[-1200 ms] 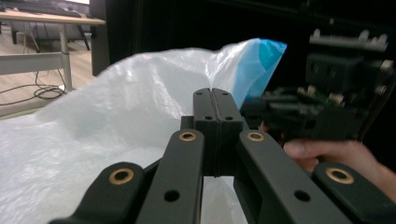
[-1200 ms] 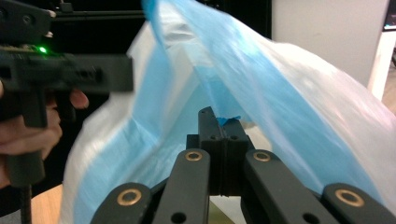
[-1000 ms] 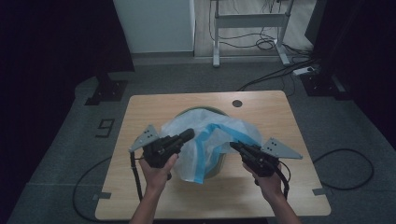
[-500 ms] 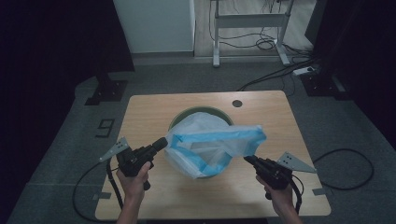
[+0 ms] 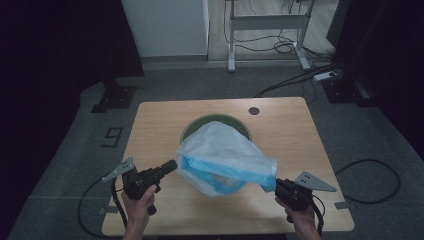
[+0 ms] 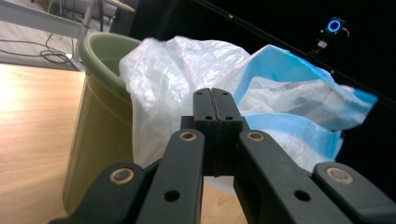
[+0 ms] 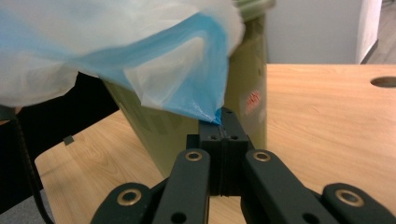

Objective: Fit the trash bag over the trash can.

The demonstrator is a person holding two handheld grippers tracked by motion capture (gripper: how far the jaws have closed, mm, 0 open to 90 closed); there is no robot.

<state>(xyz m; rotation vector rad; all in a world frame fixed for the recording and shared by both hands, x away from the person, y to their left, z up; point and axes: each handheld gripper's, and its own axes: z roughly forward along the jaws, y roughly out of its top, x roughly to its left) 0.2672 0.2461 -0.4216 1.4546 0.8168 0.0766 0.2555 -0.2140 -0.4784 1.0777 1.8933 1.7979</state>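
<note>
A white plastic bag (image 5: 225, 155) with a blue rim hangs stretched over the near side of a green bin (image 5: 200, 125) in the middle of the wooden table (image 5: 290, 130). My left gripper (image 5: 172, 166) is shut on the bag's left corner, low near the table's front left. My right gripper (image 5: 276, 184) is shut on the blue right corner, near the front right. In the left gripper view the closed jaws (image 6: 215, 100) stand in front of the bag (image 6: 187, 65) and the bin (image 6: 93, 121). In the right gripper view the blue corner (image 7: 205, 100) ends in the closed jaws (image 7: 222, 119), beside the bin (image 7: 243, 70).
A round hole (image 5: 254, 110) sits in the table's far right. On the grey floor around the table lie cables (image 5: 370, 175) and a "9" mark (image 5: 113, 136). A desk frame (image 5: 265, 30) stands behind. A small camera with a blue ring (image 6: 334, 25) shows beyond the bag.
Both grippers have moved apart and down toward the table's near edge, pulling the bag's blue rim wide. The bag now uncovers the bin's far rim.
</note>
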